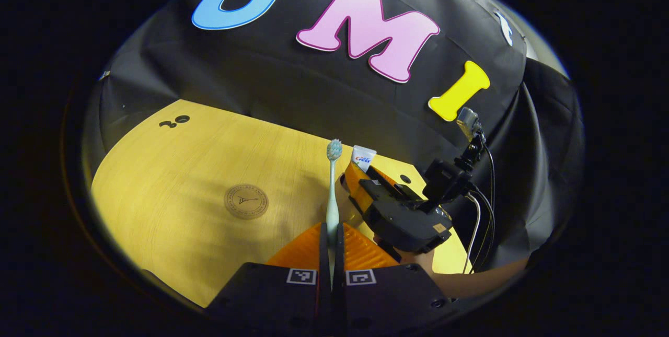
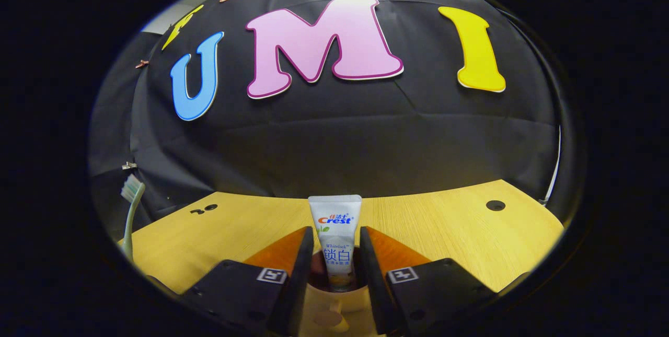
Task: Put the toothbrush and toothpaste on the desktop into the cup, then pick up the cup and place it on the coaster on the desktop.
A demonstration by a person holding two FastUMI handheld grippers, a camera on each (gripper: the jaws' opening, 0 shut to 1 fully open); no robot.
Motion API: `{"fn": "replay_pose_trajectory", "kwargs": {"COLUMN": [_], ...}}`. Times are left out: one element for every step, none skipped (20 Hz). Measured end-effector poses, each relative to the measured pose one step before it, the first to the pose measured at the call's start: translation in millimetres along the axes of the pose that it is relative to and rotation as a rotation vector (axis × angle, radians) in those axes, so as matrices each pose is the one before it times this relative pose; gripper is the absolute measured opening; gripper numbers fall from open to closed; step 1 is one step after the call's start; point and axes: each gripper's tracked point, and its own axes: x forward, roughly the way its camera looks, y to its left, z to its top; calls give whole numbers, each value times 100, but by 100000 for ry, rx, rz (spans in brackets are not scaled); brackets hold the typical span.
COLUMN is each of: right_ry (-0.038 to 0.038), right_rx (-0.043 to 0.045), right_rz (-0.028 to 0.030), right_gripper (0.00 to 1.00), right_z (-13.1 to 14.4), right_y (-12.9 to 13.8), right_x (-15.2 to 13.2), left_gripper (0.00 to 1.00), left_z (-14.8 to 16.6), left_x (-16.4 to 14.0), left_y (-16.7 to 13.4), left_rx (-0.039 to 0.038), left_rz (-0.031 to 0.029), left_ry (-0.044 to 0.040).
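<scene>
Left gripper [image 1: 331, 240] clamped on toothbrush [image 1: 333, 190] (upright); right gripper [image 2: 336, 258] slightly parted around toothpaste [image 2: 335, 237], tube lettering unreported, standing in cup [image 2: 334, 303].

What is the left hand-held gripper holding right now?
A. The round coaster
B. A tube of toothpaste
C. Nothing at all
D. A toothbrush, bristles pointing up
D: in the left gripper view the left hand-held gripper has its two fingers closed on the handle of the toothbrush, whose bristled head stands above them, while the coaster lies bare on the desktop.
</scene>
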Motion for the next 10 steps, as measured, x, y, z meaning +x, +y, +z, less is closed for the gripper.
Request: {"fn": "replay_pose_trajectory", "kwargs": {"right_ry": [741, 924, 907, 1044, 767, 1076, 1439, 1604, 1955, 1788], "right_rx": [1000, 395, -54, -343, 717, 819, 298, 326, 815, 1149], "right_rz": [354, -107, 122, -930, -691, -285, -395, -648, -188, -56], "right_gripper": [68, 77, 90, 95, 98, 98, 98, 98, 98, 98], "right_z": [208, 75, 138, -137, 45, -322, -367, -420, -458, -509], "right_y": [-263, -372, -458, -597, -553, -288, -347, -470, -384, -343], "right_x": [-493, -444, -486, -599, -747, -654, -655, -657, -618, -464], "left_gripper": [7, 6, 6, 6, 7, 6, 6, 6, 6, 6], "left_z": [352, 503, 366, 606, 575, 646, 674, 756, 712, 687], "left_x": [221, 268, 480, 464, 549, 467, 624, 688, 822, 893], "left_y": [-397, -384, -596, -441, -419, -444, -466, -420, -372, -452], "left_rx": [1002, 1384, 1177, 1261, 824, 408, 451, 603, 824, 1258], "left_rz": [-742, -760, -1167, -766, -1033, -1313, -1244, -1147, -1392, -1301], "left_ry": [-978, -1133, -899, -1369, -1408, -1518, -1893, -1926, -1932, -1448]}}
